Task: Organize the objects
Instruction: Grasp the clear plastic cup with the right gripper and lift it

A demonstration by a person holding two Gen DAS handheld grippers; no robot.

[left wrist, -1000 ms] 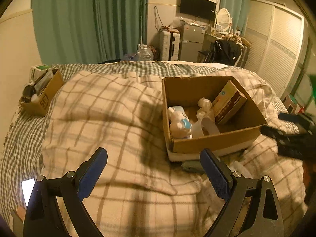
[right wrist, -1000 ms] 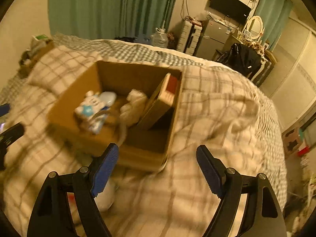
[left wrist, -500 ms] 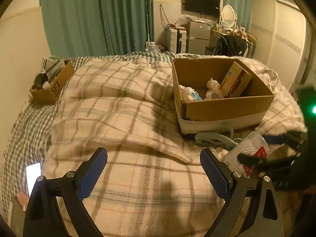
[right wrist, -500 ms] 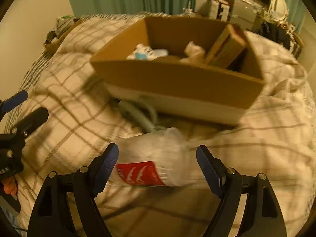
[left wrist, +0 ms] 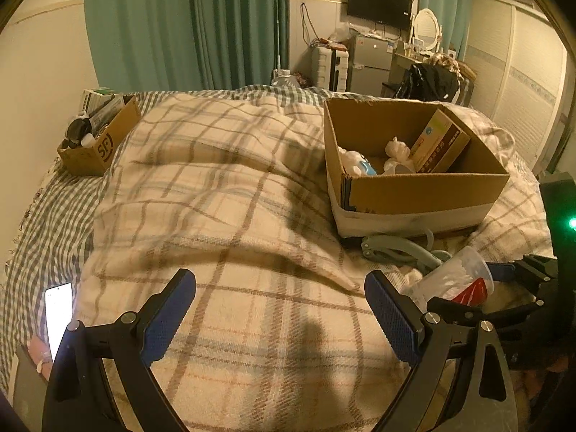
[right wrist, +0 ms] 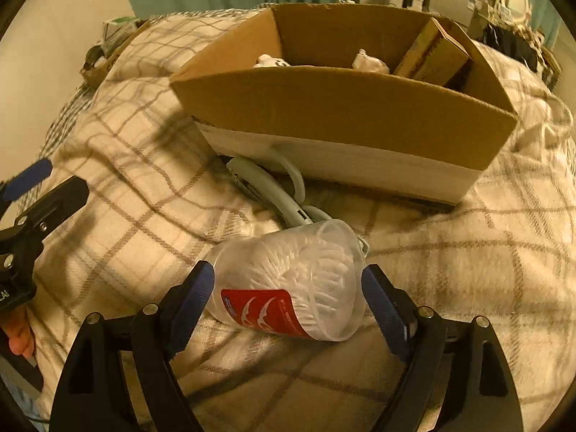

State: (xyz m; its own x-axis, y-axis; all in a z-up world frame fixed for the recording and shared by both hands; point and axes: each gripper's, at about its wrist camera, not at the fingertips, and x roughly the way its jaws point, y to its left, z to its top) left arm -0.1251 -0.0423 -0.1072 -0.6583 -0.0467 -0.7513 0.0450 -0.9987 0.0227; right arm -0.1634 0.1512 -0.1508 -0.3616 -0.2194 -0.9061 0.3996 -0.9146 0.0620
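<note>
A clear tub of cotton swabs [right wrist: 288, 288] with a red label lies on its side on the plaid blanket, in front of the open cardboard box [right wrist: 342, 108]. My right gripper [right wrist: 287, 274] straddles the tub. Its jaws are opening, and the blue pads stand just off the tub's base and rim. The box [left wrist: 424, 194] holds a white and blue toy [left wrist: 354, 163], a white bundle [left wrist: 396, 151] and a brown carton [left wrist: 439, 144]. My left gripper [left wrist: 279, 280] hangs open over bare blanket to the left, with nothing between its fingers.
A grey-green hand tool [right wrist: 266, 183] lies between the tub and the box, partly under the box's front. A small cardboard box [left wrist: 100, 140] of odds and ends sits at the far left of the bed. A lit phone [left wrist: 57, 309] lies near left.
My right gripper has come down from above the cardboard box and tipped forward, so the swab tub now lies between its fingers. The left gripper sank a little toward the blanket.
</note>
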